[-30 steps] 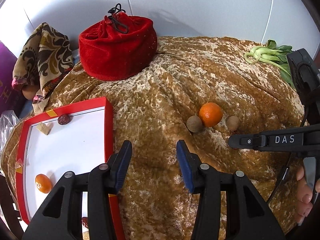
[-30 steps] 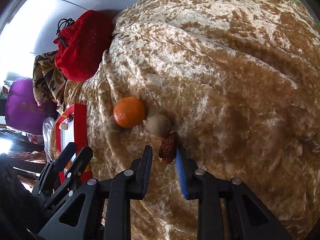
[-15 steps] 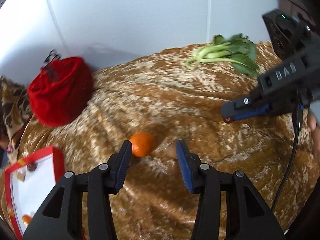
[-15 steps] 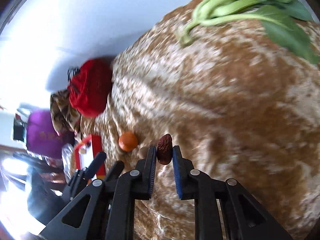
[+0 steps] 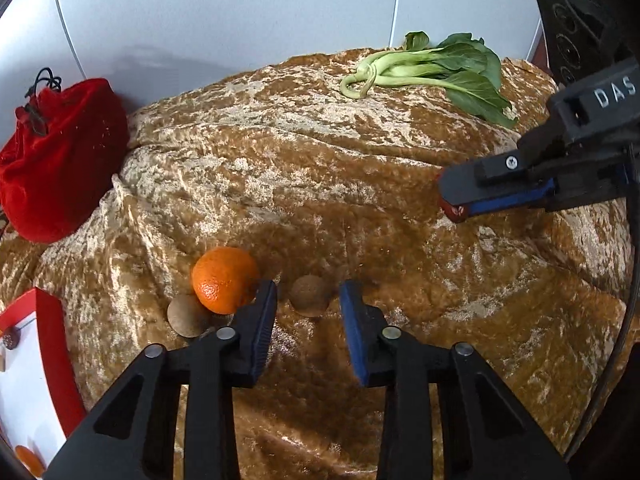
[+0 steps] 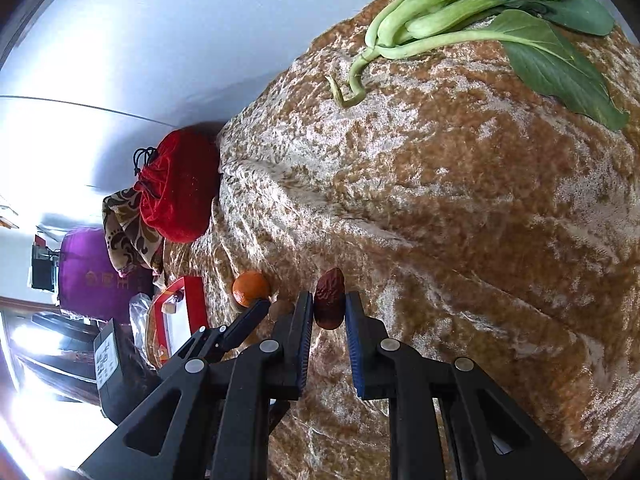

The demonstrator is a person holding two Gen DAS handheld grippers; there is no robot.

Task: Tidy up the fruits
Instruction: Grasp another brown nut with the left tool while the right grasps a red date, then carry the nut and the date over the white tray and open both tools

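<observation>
My left gripper point(image 5: 308, 300) points down at the golden velvet cloth point(image 5: 320, 160). Its jaws are closing around a small brown round fruit point(image 5: 310, 295), with a gap still showing on each side. An orange point(image 5: 224, 280) sits just left of the left finger, and a second brown fruit point(image 5: 188, 316) lies below it. My right gripper point(image 6: 329, 304) is shut on a wrinkled red date point(image 6: 329, 298) and holds it above the cloth; in the left wrist view it is at the right point(image 5: 452, 204). The red-rimmed white tray point(image 5: 52, 340) lies at the far left.
A red velvet drawstring pouch point(image 5: 60, 160) stands at the back left by the white wall. A bok choy point(image 5: 432, 68) lies at the back right. Beyond the cloth's left edge are a patterned fabric point(image 6: 124, 232) and a purple bag point(image 6: 92, 280).
My left gripper swung right from the tray to the fruits, came down over the brown fruit, and its jaws narrowed. My right gripper closed on the date and lifted it off the cloth.
</observation>
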